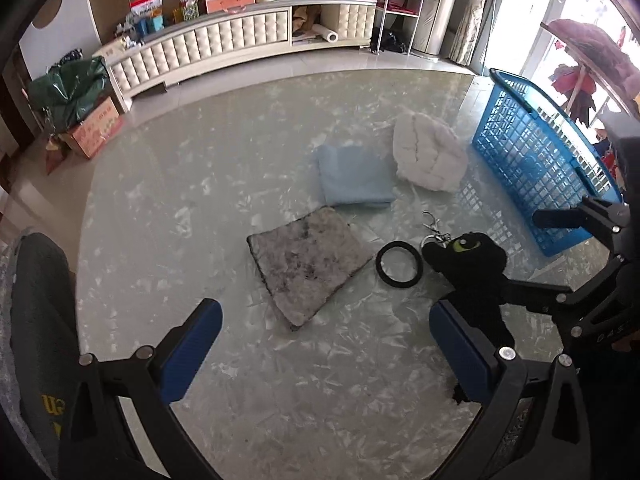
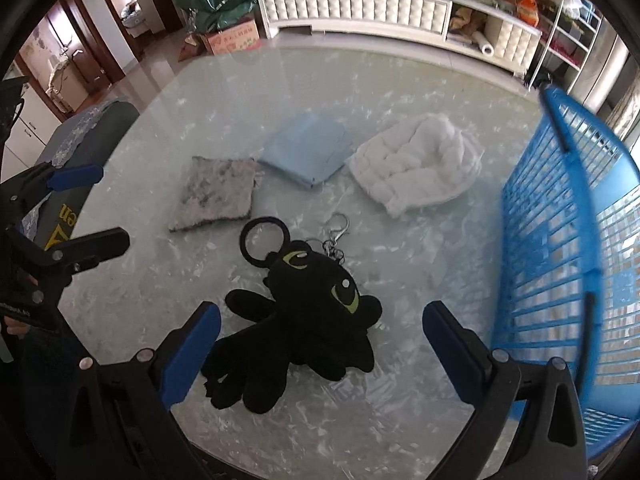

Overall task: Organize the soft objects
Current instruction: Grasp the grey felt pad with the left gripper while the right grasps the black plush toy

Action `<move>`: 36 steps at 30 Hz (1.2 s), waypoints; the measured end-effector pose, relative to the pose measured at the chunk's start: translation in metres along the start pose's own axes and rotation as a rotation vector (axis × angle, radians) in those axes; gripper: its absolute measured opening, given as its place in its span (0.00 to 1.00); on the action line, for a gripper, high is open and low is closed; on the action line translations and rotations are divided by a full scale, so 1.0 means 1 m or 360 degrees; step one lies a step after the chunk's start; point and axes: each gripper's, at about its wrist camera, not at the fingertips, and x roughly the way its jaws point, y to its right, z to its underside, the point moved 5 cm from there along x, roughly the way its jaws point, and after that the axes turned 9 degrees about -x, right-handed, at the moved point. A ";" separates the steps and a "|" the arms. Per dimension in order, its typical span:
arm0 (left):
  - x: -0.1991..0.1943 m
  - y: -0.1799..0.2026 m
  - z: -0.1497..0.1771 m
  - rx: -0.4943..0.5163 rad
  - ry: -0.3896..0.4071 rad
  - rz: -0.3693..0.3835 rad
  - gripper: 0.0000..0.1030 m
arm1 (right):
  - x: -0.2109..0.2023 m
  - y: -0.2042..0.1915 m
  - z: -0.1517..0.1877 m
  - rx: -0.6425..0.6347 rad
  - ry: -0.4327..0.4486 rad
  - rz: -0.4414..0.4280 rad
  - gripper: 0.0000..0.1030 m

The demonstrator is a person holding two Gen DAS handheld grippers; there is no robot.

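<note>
— Progress is judged slight: four soft things are seen lying on the table, none in the basket. The plush, the mat, the blue cloth and the white bundle are all left to be moved, if the basket is meant as the goal.

— And the grippers?

— Both are held wide apart with nothing between the pads. The right gripper is placed just over the plush, whose body is framed by the fingers but not yet pinched. The left gripper is held over bare table near the mat.

— What is shown by one view only?

— The whole plush, limbs and both eyes, is shown only by the right view; in the left view the plush is half hidden behind the right gripper's arm. The basket interior is better seen on the right, though its floor is not fully shown, so nothing can be said of its far corner. The ring and clip are seen in both.
</note>
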 end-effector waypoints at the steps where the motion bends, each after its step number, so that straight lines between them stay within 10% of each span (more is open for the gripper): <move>1: 0.007 -0.003 0.000 -0.0009 -0.0018 0.0009 1.00 | 0.005 0.000 0.001 0.0006 -0.0016 -0.0008 0.99; 24: 0.098 -0.038 -0.026 -0.0188 -0.0207 -0.0010 1.00 | 0.059 0.003 0.008 0.0054 -0.0165 -0.0090 0.91; 36: 0.109 -0.036 -0.022 -0.0116 -0.0233 -0.0091 0.75 | 0.061 0.007 0.008 0.0039 -0.0162 -0.0138 0.83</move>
